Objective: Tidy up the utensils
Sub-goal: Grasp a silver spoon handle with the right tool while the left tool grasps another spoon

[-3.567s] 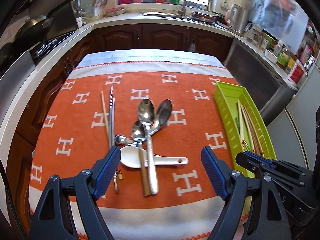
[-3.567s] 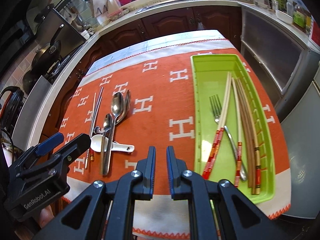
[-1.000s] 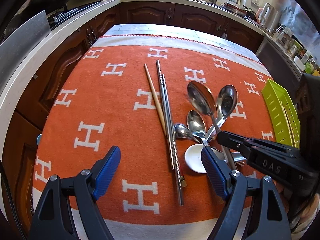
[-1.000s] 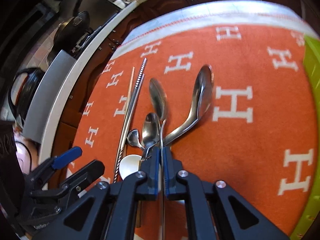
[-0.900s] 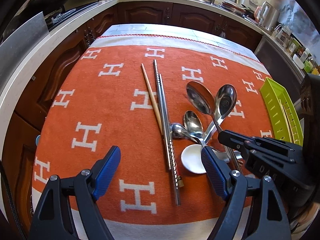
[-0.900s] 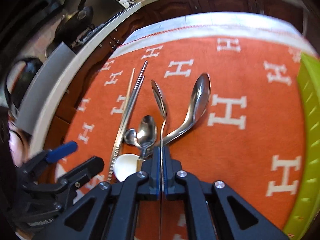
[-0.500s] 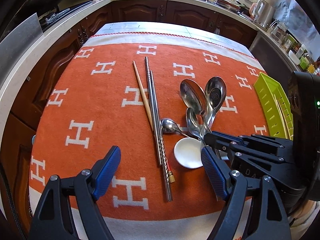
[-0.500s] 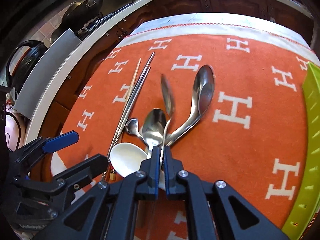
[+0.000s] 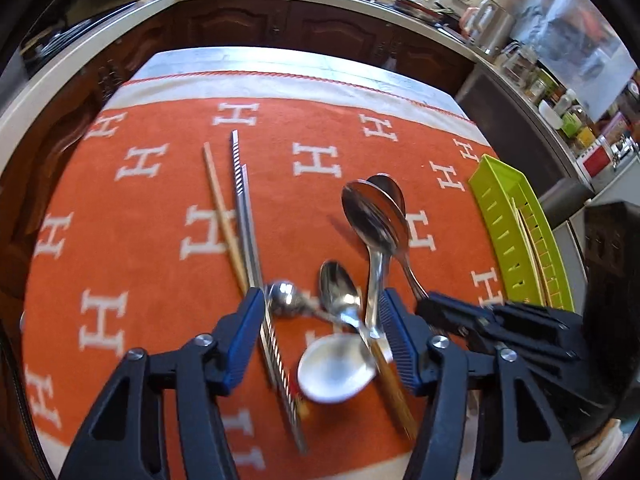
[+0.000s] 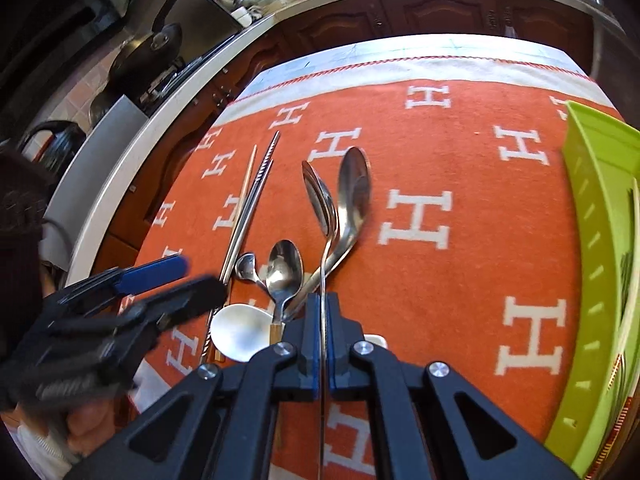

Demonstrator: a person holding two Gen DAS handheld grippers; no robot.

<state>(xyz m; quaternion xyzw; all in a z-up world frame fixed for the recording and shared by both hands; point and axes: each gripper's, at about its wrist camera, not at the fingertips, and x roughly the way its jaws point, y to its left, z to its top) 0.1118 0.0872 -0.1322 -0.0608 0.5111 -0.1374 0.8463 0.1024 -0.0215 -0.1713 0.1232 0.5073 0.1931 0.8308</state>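
My right gripper (image 10: 321, 312) is shut on the handle of a large steel spoon (image 10: 318, 196) and holds it tilted on edge above the orange cloth; the spoon also shows in the left wrist view (image 9: 370, 220). My left gripper (image 9: 322, 320) is open low over the utensil pile, its jaws either side of a small steel spoon (image 9: 340, 292), a tiny round spoon (image 9: 282, 294) and a white ceramic spoon (image 9: 336, 370). A second large spoon (image 10: 354, 192) lies on the cloth. Steel chopsticks (image 9: 246, 216) and a wooden chopstick (image 9: 222, 208) lie to the left.
A green utensil tray (image 10: 600, 240) with chopsticks and a fork stands at the cloth's right edge; it also shows in the left wrist view (image 9: 508, 232). Kitchen counters and dark cabinets (image 9: 280, 28) surround the table. A pan (image 10: 148, 52) sits on the stove at left.
My left gripper has moved right and forward over the small spoons, and its jaws have narrowed. My right gripper still holds the large spoon, lifted and turned on edge.
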